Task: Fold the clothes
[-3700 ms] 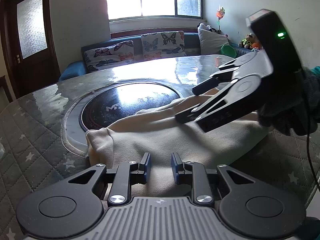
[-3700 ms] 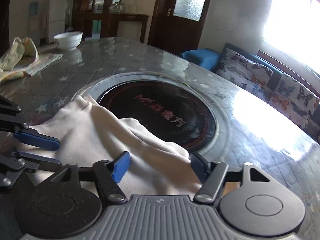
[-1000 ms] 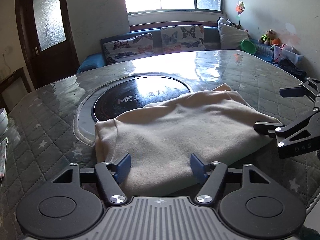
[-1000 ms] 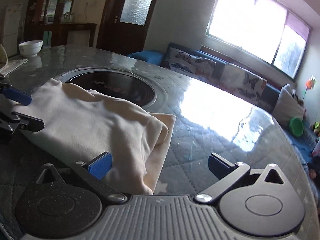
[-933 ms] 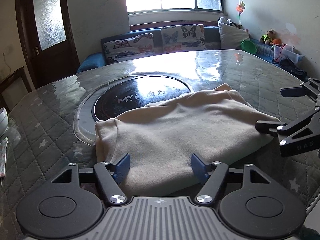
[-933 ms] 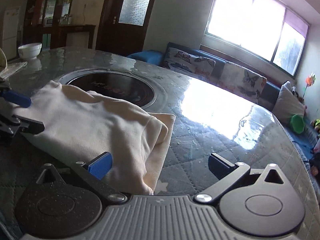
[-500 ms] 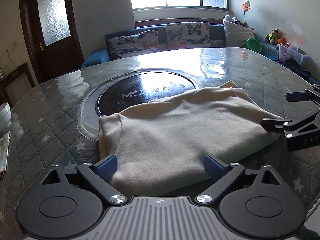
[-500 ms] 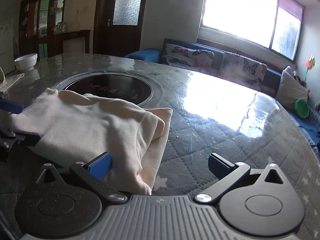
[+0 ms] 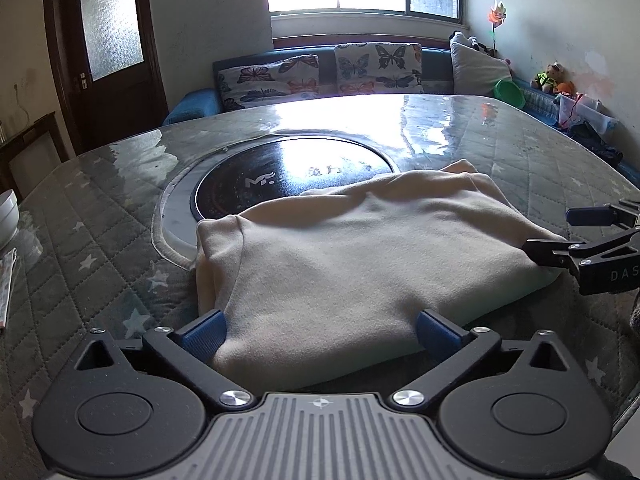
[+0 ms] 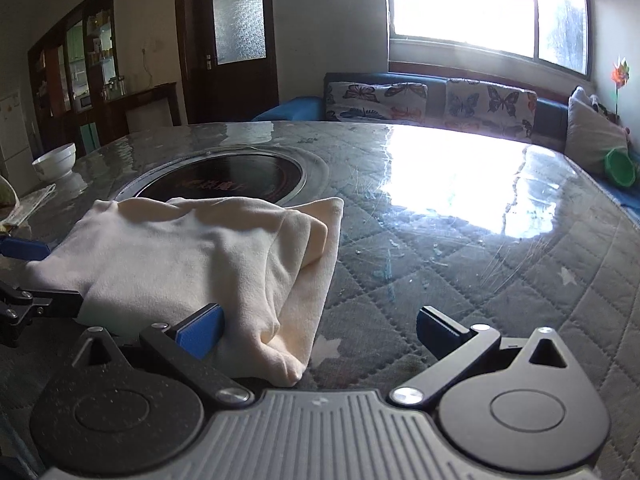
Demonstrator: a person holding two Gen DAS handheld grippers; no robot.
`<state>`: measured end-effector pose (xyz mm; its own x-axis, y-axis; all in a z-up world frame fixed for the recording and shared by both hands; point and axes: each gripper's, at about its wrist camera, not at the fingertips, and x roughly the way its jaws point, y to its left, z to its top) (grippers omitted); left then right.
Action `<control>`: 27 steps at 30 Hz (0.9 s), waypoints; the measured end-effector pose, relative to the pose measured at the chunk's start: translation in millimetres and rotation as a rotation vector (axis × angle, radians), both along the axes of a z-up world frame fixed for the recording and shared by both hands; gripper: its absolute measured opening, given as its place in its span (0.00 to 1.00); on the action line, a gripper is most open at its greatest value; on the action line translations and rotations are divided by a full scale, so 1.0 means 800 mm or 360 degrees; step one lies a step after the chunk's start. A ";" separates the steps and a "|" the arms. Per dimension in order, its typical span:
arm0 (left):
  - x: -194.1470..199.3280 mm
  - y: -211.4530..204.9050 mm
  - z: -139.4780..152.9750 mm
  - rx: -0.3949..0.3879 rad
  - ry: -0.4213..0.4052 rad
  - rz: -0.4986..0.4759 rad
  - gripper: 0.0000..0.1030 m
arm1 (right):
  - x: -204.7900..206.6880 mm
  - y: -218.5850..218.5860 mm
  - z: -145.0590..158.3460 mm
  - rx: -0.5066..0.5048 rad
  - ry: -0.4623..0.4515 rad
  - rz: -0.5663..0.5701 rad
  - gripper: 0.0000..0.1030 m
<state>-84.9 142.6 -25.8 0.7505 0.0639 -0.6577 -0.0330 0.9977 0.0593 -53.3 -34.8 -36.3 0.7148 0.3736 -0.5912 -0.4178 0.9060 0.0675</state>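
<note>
Folded cream garment [image 9: 352, 264] lies on the quilted table [image 10: 460, 248], partly over the round black inset [image 9: 280, 176], both grippers spread wide at its edges.

The left gripper [image 9: 320, 330] is opening, its blue pads either side of the garment's near edge without pressing on it; the fold's underside there is hidden by the tool body. The right gripper [image 10: 318, 330] stands wide, one pad beside the cloth's corner, the other over bare table. Only the right wrist view shows the layered side of the fold and a white bowl [image 10: 54, 166] far left; the left wrist view cuts off most of the right gripper [image 9: 592, 240] at the frame edge.
</note>
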 end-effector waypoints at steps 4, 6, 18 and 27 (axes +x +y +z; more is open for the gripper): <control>0.001 0.000 0.002 -0.0002 0.0007 -0.0001 1.00 | 0.002 -0.006 -0.002 0.0055 0.0035 -0.0007 1.00; 0.001 0.000 0.002 0.0004 0.0010 0.0000 1.00 | 0.002 -0.007 -0.002 0.0056 0.0031 -0.0006 1.00; -0.005 -0.013 0.024 0.0039 -0.0062 -0.0014 1.00 | -0.004 -0.033 0.011 0.0198 -0.0011 -0.0039 1.00; 0.012 -0.036 0.023 0.0066 -0.0063 -0.0098 1.00 | 0.000 -0.019 0.007 -0.0067 -0.0051 -0.0011 1.00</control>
<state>-75.3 114.0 -7.8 0.7792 0.0435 -0.6253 0.0253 0.9946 0.1007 -53.2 -50.2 -30.8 0.7361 0.3441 -0.5828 -0.4129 0.9106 0.0161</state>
